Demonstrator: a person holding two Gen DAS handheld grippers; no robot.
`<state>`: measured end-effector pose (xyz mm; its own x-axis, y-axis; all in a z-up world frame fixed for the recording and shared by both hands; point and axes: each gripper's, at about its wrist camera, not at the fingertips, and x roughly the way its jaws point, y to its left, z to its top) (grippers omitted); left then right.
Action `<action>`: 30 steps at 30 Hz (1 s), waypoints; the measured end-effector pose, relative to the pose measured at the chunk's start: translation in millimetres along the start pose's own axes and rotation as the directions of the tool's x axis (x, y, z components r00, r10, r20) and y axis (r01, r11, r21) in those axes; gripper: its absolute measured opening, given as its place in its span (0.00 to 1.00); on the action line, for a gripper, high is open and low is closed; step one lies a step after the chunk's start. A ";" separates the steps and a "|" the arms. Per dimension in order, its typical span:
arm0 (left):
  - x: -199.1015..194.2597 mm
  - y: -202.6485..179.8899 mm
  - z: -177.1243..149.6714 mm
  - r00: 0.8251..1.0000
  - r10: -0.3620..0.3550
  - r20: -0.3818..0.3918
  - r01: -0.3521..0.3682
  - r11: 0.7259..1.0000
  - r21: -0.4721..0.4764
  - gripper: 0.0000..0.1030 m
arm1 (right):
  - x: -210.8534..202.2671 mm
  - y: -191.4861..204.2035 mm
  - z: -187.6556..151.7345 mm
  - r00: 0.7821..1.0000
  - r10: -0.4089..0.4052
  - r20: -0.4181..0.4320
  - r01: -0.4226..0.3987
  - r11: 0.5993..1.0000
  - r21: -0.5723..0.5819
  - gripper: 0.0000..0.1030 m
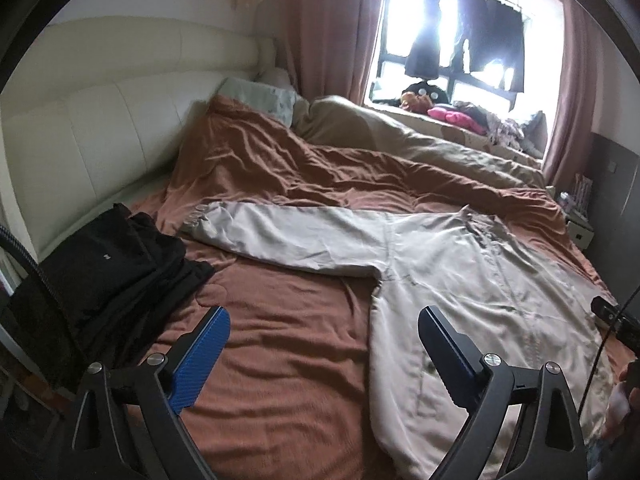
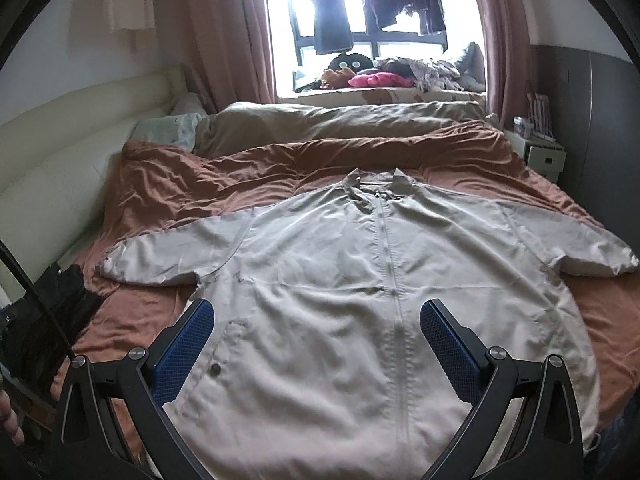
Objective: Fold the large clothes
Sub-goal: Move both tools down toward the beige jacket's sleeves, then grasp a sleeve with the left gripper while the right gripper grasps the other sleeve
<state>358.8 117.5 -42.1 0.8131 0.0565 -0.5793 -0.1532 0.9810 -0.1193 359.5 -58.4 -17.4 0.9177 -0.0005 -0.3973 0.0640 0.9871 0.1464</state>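
A large beige zip jacket (image 2: 340, 272) lies flat and face up on the brown bedspread (image 2: 208, 172), sleeves spread to both sides, collar toward the window. In the left wrist view the jacket (image 1: 460, 264) lies to the right, its left sleeve (image 1: 280, 236) stretched out across the bed. My left gripper (image 1: 324, 332) is open and empty, above the bedspread just left of the jacket's lower side edge. My right gripper (image 2: 316, 324) is open and empty, above the jacket's lower front, straddling the zip and the snap pocket (image 2: 216, 368).
A pile of black clothes (image 1: 112, 264) sits at the bed's left near the cream padded headboard (image 1: 100, 128). A rumpled tan duvet (image 2: 340, 120) and pillows (image 2: 168, 128) lie at the far side. A cluttered window ledge (image 2: 380, 76) and a white side cabinet (image 2: 544, 156) stand beyond.
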 end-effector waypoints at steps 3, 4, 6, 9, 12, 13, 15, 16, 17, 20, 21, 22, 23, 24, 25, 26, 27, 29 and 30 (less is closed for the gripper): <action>22.9 4.0 9.2 1.000 0.013 -0.026 -0.013 1.000 -0.005 0.89 | 19.5 4.6 6.9 1.000 0.009 -0.006 -0.009 1.000 0.012 1.00; 31.9 6.2 12.6 0.999 0.016 -0.035 -0.016 1.000 -0.008 0.88 | 25.4 6.3 8.9 1.000 0.008 -0.008 -0.008 1.000 0.014 1.00; 50.3 12.7 19.4 0.998 0.023 -0.056 -0.024 1.000 -0.018 0.86 | 39.3 10.3 14.3 1.000 0.015 -0.017 -0.014 1.000 0.027 1.00; 76.1 21.0 29.6 0.996 0.027 -0.082 -0.030 0.999 -0.036 0.82 | 58.5 16.8 23.1 0.999 0.027 -0.017 -0.026 0.999 0.044 1.00; 99.3 28.5 39.3 0.994 0.039 -0.097 -0.045 0.997 -0.055 0.81 | 85.4 23.4 33.5 0.999 0.047 -0.015 -0.046 0.997 0.057 0.97; 108.1 30.0 42.6 0.994 0.045 -0.102 -0.051 0.997 -0.058 0.80 | 94.4 25.3 34.9 0.998 0.052 -0.021 -0.051 0.997 0.058 0.94; 127.5 36.1 48.7 0.991 0.053 -0.121 -0.062 0.996 -0.064 0.76 | 115.3 27.3 37.6 0.998 0.057 -0.042 -0.054 0.996 0.065 0.93; 135.9 37.9 51.4 0.990 0.054 -0.130 -0.063 0.996 -0.067 0.73 | 124.0 27.9 38.7 0.997 0.063 -0.051 -0.060 0.996 0.070 0.92; 145.2 40.2 53.9 0.989 0.055 -0.138 -0.065 0.995 -0.069 0.73 | 133.6 28.4 40.8 0.996 0.069 -0.061 -0.064 0.995 0.074 0.91; 177.0 48.0 61.6 0.984 0.067 -0.166 -0.080 0.994 -0.075 0.72 | 160.9 29.1 44.9 0.992 0.083 -0.099 -0.074 0.993 0.091 0.90; 188.5 51.8 64.1 0.981 0.073 -0.179 -0.088 0.993 -0.082 0.71 | 170.7 30.1 47.6 0.990 0.088 -0.114 -0.077 0.992 0.097 0.86; 197.8 54.5 65.7 0.979 0.078 -0.190 -0.097 0.991 -0.090 0.69 | 178.5 30.8 49.6 0.988 0.092 -0.126 -0.079 0.992 0.102 0.82; 209.7 59.8 67.8 0.975 0.083 -0.208 -0.106 0.989 -0.107 0.68 | 186.5 31.4 52.0 0.985 0.099 -0.140 -0.084 0.990 0.111 0.81; 221.3 65.0 69.4 0.971 0.085 -0.225 -0.115 0.985 -0.126 0.66 | 195.6 32.1 55.9 0.981 0.113 -0.156 -0.095 0.988 0.123 0.80; 230.0 69.0 70.5 0.968 0.090 -0.235 -0.125 0.982 -0.139 0.66 | 202.9 32.6 57.0 0.978 0.124 -0.166 -0.102 0.986 0.133 0.79; 238.6 72.6 70.9 0.965 0.097 -0.245 -0.136 0.979 -0.150 0.66 | 205.7 31.9 58.9 0.977 0.130 -0.171 -0.107 0.985 0.138 0.78; 248.2 75.7 70.8 0.961 0.105 -0.256 -0.148 0.977 -0.155 0.66 | 212.1 33.2 60.9 0.974 0.136 -0.179 -0.112 0.984 0.139 0.78; 267.8 80.9 68.5 0.950 0.121 -0.287 -0.172 0.972 -0.161 0.66 | 223.8 35.7 62.1 0.969 0.152 -0.196 -0.125 0.982 0.141 0.69; 280.3 85.5 65.4 0.944 0.119 -0.309 -0.179 0.969 -0.172 0.66 | 231.2 36.9 62.0 0.964 0.164 -0.211 -0.136 0.981 0.142 0.65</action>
<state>610.3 229.4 -162.0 0.5758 0.1129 -0.8097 -0.3900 0.9084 -0.1506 598.3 -32.0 -47.7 0.8123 0.1951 -0.5496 -0.0063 0.9453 0.3262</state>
